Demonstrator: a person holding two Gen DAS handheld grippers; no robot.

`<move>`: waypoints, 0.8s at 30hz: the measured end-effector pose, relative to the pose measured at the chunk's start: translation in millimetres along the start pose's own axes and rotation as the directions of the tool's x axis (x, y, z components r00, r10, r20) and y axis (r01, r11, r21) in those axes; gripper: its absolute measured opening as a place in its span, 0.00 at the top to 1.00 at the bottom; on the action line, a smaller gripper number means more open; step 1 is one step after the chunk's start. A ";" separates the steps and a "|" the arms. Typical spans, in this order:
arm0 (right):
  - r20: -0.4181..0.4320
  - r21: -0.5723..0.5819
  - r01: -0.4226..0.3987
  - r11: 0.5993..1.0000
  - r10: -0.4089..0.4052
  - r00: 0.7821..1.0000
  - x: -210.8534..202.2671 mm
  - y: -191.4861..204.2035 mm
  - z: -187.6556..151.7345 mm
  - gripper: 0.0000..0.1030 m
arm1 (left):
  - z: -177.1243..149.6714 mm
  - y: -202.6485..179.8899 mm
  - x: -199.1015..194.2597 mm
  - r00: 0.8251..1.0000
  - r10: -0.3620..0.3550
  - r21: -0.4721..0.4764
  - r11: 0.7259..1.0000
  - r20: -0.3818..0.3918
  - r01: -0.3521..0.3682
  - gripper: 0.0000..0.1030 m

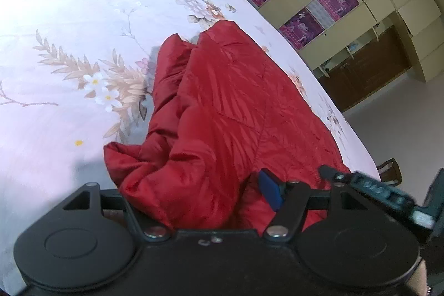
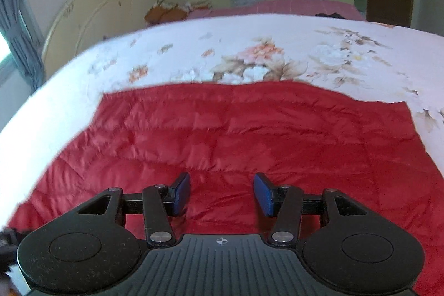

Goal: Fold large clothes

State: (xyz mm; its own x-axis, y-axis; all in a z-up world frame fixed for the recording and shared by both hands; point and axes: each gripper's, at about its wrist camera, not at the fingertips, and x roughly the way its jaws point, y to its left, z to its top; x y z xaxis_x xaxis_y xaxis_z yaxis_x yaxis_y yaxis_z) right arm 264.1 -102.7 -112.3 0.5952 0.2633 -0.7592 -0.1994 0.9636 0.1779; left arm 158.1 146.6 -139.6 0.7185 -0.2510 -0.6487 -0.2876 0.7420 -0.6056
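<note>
Between the left gripper's [image 1: 222,201] fingers a bunched fold of the red quilted garment [image 1: 222,101] is pinched, hiding one pad. Over the flat spread garment [image 2: 222,135] the right gripper [image 2: 222,193] hovers with jaws apart, holding nothing. Beyond the garment's far straight hem, the floral bedsheet [image 2: 249,46] lies bare to the bed's edge.
</note>
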 end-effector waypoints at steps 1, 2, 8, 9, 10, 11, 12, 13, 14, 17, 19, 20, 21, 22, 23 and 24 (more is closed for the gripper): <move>-0.010 -0.012 0.009 1.000 -0.009 1.000 4.5 1.4 -3.0 0.50 | -0.1 0.3 0.0 1.000 -0.003 0.001 1.000 0.002 0.003 0.36; -0.017 -0.025 0.016 1.000 -0.017 1.000 7.4 2.4 -5.7 0.50 | -0.4 0.8 0.0 1.000 -0.009 0.002 1.000 0.005 0.009 0.38; -0.047 -0.077 0.019 0.997 -0.023 0.999 3.2 9.1 -14.7 0.50 | -1.6 6.4 1.2 1.000 -0.027 0.000 1.000 0.007 0.027 0.53; -0.047 -0.090 0.024 0.996 -0.028 0.998 4.0 10.2 -17.8 0.50 | -1.9 7.0 1.4 0.999 -0.031 0.000 1.000 0.008 0.031 0.56; -0.047 -0.097 0.029 0.995 -0.034 0.998 4.8 11.6 -20.9 0.50 | -2.0 7.3 1.2 0.999 -0.034 0.003 0.999 0.008 0.034 0.57; -0.047 -0.106 0.037 0.994 -0.042 0.998 5.5 14.0 -23.3 0.50 | -2.2 7.1 0.8 0.999 -0.035 0.009 0.999 0.009 0.035 0.59; -0.048 -0.120 0.044 0.992 -0.050 0.998 6.2 16.6 -25.5 0.50 | -2.0 7.0 0.4 0.999 -0.035 0.015 0.999 0.010 0.035 0.62; -0.051 -0.127 0.047 0.991 -0.054 0.997 5.7 18.4 -26.5 0.50 | -1.7 6.9 -0.5 0.999 -0.035 0.020 0.999 0.013 0.035 0.63; -0.055 -0.132 0.048 0.990 -0.056 0.997 4.9 19.5 -27.5 0.50 | -1.6 6.4 -1.5 0.999 -0.037 0.024 0.999 0.015 0.036 0.65; -0.058 -0.153 0.049 0.987 -0.058 0.997 5.2 21.1 -30.9 0.50 | -1.6 5.1 -3.9 0.999 -0.039 0.034 0.999 0.022 0.038 0.69; -0.067 -0.167 0.055 0.984 -0.067 0.996 12.7 22.9 -30.8 0.50 | -1.8 0.2 -5.9 0.999 -0.036 0.062 0.998 0.032 0.034 0.71; -0.072 -0.179 0.057 0.982 -0.071 0.995 15.0 25.5 -30.1 0.50 | -1.9 -3.1 -7.3 0.999 -0.033 0.083 0.996 0.039 0.029 0.71; -0.080 -0.193 0.055 0.980 -0.072 0.994 18.7 27.1 -28.1 0.50 | -1.9 -6.7 -8.7 0.999 -0.029 0.101 0.995 0.045 0.025 0.72; -0.087 -0.200 0.051 0.978 -0.070 0.994 21.4 27.2 -26.4 0.50 | -1.3 -10.5 -10.4 0.998 -0.028 0.120 0.993 0.052 0.021 0.73; -0.093 -0.204 0.044 0.978 -0.064 0.994 23.7 26.5 -24.9 0.50 | -1.2 -14.7 -12.6 0.998 -0.029 0.139 0.990 0.061 0.020 0.74; -0.098 -0.203 0.034 0.979 -0.055 0.994 25.4 24.8 -23.7 0.50 | -1.3 -21.1 -15.5 0.997 -0.029 0.159 0.987 0.071 0.017 0.75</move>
State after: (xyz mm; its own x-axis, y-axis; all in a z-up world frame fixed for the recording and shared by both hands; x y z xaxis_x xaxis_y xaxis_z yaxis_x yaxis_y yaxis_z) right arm 255.9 -73.2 -142.0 0.5260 0.2039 -0.8257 -0.3327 0.9428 0.0208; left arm 152.2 134.0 -117.3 0.7696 -0.2274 -0.5967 -0.1711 0.8268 -0.5358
